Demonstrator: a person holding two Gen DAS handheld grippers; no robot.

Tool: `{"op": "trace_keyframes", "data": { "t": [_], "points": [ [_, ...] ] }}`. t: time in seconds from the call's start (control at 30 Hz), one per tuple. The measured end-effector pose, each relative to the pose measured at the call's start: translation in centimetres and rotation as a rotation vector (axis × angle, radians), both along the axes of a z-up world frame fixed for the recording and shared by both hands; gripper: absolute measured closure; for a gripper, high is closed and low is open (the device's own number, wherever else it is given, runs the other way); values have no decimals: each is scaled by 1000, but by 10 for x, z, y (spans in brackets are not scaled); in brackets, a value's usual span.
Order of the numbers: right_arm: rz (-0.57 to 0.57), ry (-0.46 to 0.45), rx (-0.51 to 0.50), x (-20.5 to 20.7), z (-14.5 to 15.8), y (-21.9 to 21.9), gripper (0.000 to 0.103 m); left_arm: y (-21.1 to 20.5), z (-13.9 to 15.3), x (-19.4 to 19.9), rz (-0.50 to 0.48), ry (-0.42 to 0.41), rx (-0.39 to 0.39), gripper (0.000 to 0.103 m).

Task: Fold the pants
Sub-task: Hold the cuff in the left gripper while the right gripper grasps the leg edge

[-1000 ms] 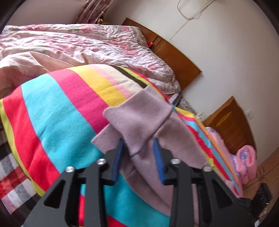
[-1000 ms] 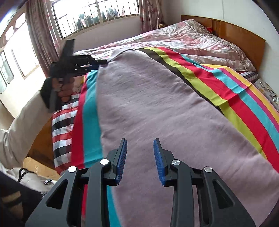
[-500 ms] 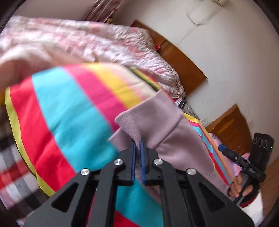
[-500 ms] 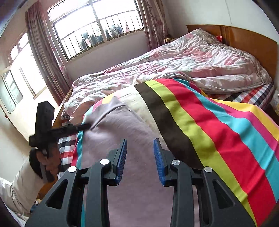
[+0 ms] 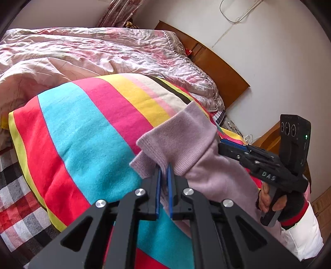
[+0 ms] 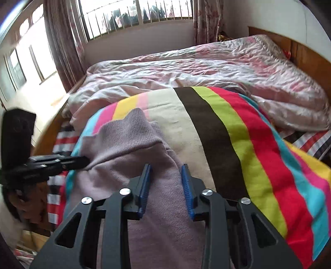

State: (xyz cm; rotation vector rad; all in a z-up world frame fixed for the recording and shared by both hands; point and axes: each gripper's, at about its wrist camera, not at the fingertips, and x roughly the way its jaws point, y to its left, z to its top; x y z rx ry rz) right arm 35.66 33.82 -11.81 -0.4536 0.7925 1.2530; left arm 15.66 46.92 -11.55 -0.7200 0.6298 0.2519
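Observation:
The lilac knit pants (image 5: 182,144) lie on a striped blanket (image 5: 89,132) on the bed. My left gripper (image 5: 163,169) is shut on the near edge of the ribbed cuff. In the right wrist view the pants (image 6: 128,149) stretch from the cuff down toward me. My right gripper (image 6: 165,171) is open with its jaws on either side of the pant leg, at the far edge of the cuff. It also shows in the left wrist view (image 5: 227,144), its tips against the cuff's right side. The left gripper shows at the left of the right wrist view (image 6: 82,160).
A pink floral quilt (image 6: 206,68) is bunched at the far side of the bed. A wooden headboard (image 5: 217,68) stands against the white wall. A checked sheet (image 5: 18,196) shows at the blanket's edge. A barred window (image 6: 134,16) and curtains stand behind the bed.
My left gripper shut on the cuff edge. My right gripper travelled up the pant leg to the cuff, opposite the left gripper, and stayed open.

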Motion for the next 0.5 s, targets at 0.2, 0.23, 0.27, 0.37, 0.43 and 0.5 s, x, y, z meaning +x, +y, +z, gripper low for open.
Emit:
{"op": "trace_keyframes", "data": {
  "t": [0.2,0.23,0.27,0.37,0.43,0.5],
  "points": [
    [6,-166,151,-30,42,-29,99,-19,26,-12,9,-63,95,97],
    [-12,-192,193,-33,51,-38,99,-22,29,-11,1,-70,127,93],
    [-25,-213,224,-33,54,-43,99,-22,26,-8,-1,-49,135,93],
    [-61,-142,97,-14,25,-26,98,-12,2,3,34,30,87,94],
    [-78,-69,13,0,-1,-15,92,-9,0,2,46,31,59,94],
    [-106,4,63,10,-5,-23,86,-10,8,-3,74,42,88,94]
  ]
}}
